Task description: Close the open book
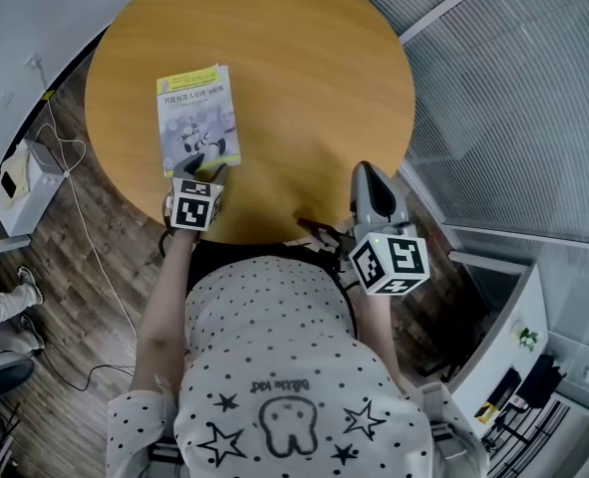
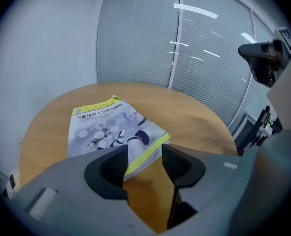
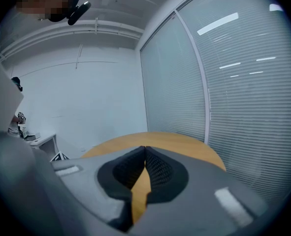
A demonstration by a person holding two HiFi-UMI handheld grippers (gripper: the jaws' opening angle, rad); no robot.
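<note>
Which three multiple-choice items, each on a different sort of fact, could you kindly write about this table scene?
1. Where on the round wooden table does the grey-and-yellow paperback book lie?
A. Just ahead of the left gripper
B. Beside the right gripper
C. At the table's centre

2. How many books are on the table?
A. One
B. Two
C. Three

3. How do the right gripper's jaws stand?
A. Wide apart
B. Together, empty
C. Shut on the book

Answers:
1 A, since the head view shows the book at the table's left side, by that gripper.
2 A, since only one book shows.
3 B, since the right gripper view shows the jaws meeting, with nothing between them.
</note>
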